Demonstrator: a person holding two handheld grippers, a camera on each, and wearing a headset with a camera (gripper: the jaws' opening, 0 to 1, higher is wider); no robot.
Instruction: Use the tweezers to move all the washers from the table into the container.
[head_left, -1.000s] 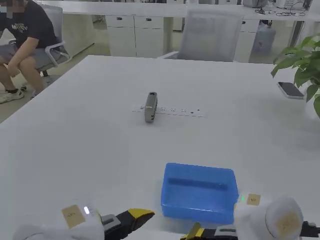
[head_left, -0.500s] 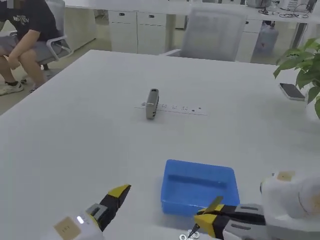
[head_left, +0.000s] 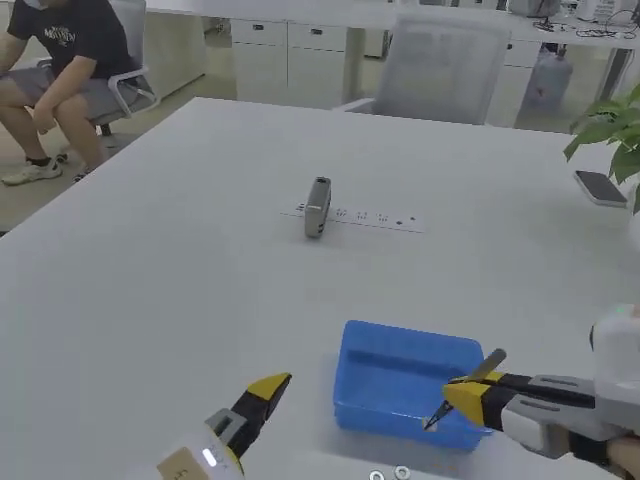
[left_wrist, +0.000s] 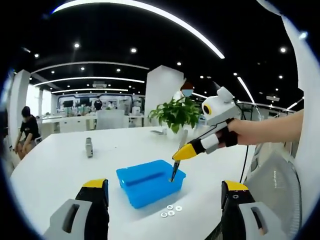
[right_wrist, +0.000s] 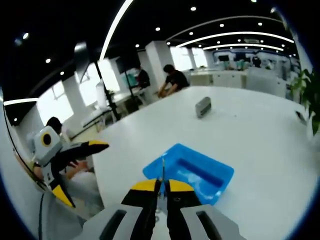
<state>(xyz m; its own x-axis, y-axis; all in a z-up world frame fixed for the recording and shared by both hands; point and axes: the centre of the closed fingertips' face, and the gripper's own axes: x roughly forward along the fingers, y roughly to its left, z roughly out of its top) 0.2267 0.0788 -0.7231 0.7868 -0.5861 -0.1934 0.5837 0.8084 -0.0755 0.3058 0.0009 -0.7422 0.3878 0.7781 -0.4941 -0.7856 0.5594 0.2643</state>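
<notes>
Fingers (right_wrist: 145, 189) of the right gripper (right_wrist: 161, 186): closed together on the tweezers (right_wrist: 163, 169), which project forward between them. Fingers (left_wrist: 95, 186) of the left gripper (left_wrist: 165, 186): wide apart, nothing between them.

In the head view the right gripper (head_left: 468, 392) sits over the near right corner of the blue container (head_left: 380, 412). The tweezers (head_left: 438, 414) slope down to the left, tip at the container's near wall. Whether the tip carries a washer cannot be told.

The washers (head_left: 401, 472) lie on the table (head_left: 200, 280) just in front of the container, between the two grippers. In the left gripper view the washers (left_wrist: 171, 212) form a small cluster.

The left gripper (head_left: 266, 388) is above the table, left of the container and apart from it. A grey block (head_left: 318, 207) lies farther back at mid-table.
</notes>
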